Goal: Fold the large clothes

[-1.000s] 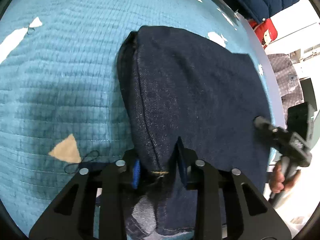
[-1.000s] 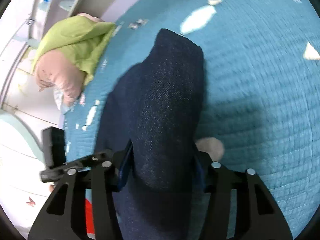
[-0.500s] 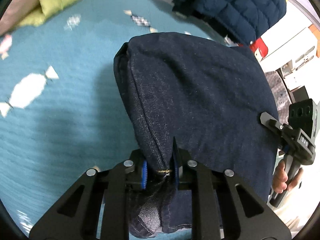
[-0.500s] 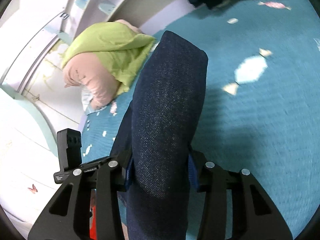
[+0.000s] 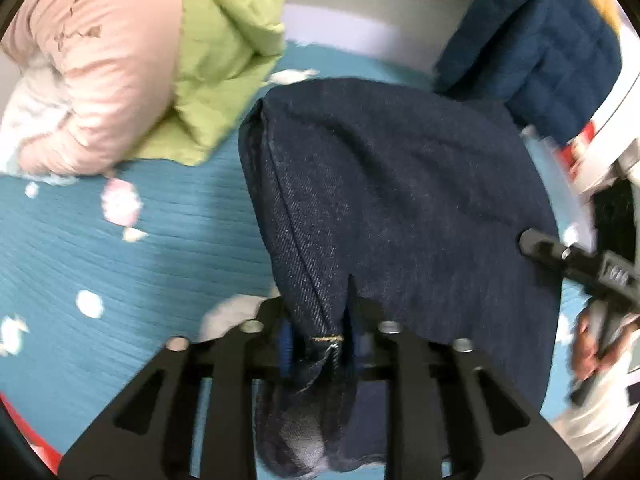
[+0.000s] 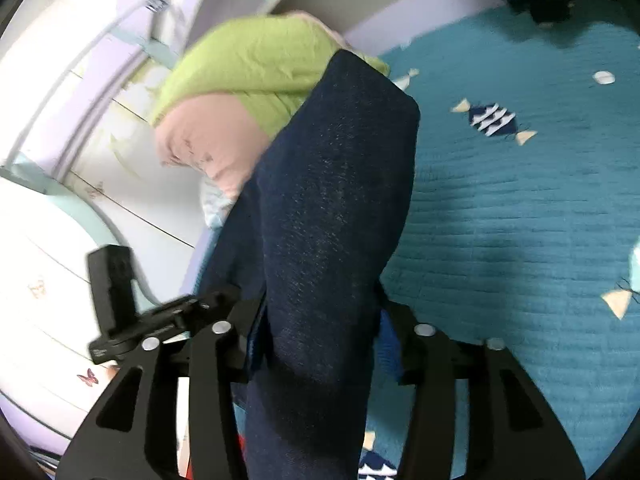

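Dark blue denim jeans point(image 5: 392, 200) are folded into a thick bundle and held up off the teal bedspread point(image 5: 120, 264). My left gripper point(image 5: 320, 332) is shut on the hem corner at the bundle's near left edge. My right gripper point(image 6: 320, 340) is shut on the other side of the jeans point(image 6: 336, 208), which rise between its fingers. The right gripper also shows at the right edge of the left wrist view point(image 5: 580, 268), and the left one at the lower left of the right wrist view point(image 6: 120, 304).
A green and pink padded jacket point(image 5: 132, 60) lies at the bed's far left, also in the right wrist view point(image 6: 240, 80). A navy quilted jacket point(image 5: 552, 40) lies at the far right. A white wardrobe point(image 6: 48, 240) stands beside the bed.
Both grippers have lifted the folded jeans higher and tilted the view up toward the far side of the bed, bringing the green-pink jacket and the navy jacket into view. Both stay shut.
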Tool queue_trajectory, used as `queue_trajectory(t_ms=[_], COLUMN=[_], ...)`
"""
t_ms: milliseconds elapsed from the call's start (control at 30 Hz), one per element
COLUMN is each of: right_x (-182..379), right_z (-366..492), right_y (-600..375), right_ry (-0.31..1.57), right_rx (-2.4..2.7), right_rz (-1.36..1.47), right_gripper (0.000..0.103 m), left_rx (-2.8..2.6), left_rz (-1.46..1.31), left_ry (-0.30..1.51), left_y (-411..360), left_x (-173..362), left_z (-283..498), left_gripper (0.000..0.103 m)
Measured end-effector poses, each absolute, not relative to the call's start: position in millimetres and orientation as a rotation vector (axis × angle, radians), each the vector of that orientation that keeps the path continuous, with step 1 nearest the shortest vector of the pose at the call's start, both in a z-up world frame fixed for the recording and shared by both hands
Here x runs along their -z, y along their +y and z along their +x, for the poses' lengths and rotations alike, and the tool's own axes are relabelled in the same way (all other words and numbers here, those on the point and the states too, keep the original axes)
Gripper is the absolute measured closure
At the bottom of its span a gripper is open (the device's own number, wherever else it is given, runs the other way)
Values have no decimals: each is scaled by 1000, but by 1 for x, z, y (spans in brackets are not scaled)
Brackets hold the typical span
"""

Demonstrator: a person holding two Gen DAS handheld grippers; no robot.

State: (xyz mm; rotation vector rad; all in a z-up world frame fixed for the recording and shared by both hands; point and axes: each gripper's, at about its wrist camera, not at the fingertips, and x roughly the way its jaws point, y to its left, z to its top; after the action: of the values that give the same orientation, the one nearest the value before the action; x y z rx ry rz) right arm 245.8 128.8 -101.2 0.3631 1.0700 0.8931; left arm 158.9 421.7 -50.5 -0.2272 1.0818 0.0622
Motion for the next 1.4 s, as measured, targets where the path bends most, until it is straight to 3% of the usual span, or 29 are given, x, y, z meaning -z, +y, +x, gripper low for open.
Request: queue_trajectory(t_ms=[33,67,100,233,367,433,467,500,567,633,700,933,1200,1267,1333,1400], right_x=[102,99,96,95,118,136,149,160,197,248,260,238,266,260,245,242], right_z=[247,251,252,248,228,220,214,210,207,212,207,152,158,155,149,150], right_y=[128,127,126,136,159,173,183,190,202,218,221,181,189,189,177,171], right_ry=[1056,1017,980,924,901,933,966,992,1081,1166,1117,1169,1172,1164,1135,1143], right_rx=[-838,-796,-782,-797,-786,-825,-824,-809,-791,-721,-705,-781,-757,-760,-791,-785], right_rz=[351,359,362,272,111,76,32,8,-1,-51,-71,-177,-168,-176,-151,-125], right_gripper=[38,31,20,19,21,44,51,65,73,79,82,82,82,80,78,75], left_rx=[-179,-267,-332,-338,-310,-307,-299,-262,-224,-241,-268,-218,-295,-319,-335,-343], left_rz=[-189,-164,-152,-214,-168,-137,-145,-175,-212,-206,-211,-227,-302,-279,-259,-244], left_ry=[1094,1084,1072,1082,1075,1073,1079,1102,1154,1231,1218,1206,1148,1143,1144,1121], left_y=[437,447,459,479,464,452,447,441,432,424,423,396,387,385,377,366], left_x=[54,56,60,78,104,123,133,147,176,215,242,223,236,227,218,206], left_z=[161,160,157,143,137,138,138,139,142,149,151,107,93,90,84,77], left_gripper=[40,18,16,17,33,49,60,73,93,95,96,95,96,94,85,50])
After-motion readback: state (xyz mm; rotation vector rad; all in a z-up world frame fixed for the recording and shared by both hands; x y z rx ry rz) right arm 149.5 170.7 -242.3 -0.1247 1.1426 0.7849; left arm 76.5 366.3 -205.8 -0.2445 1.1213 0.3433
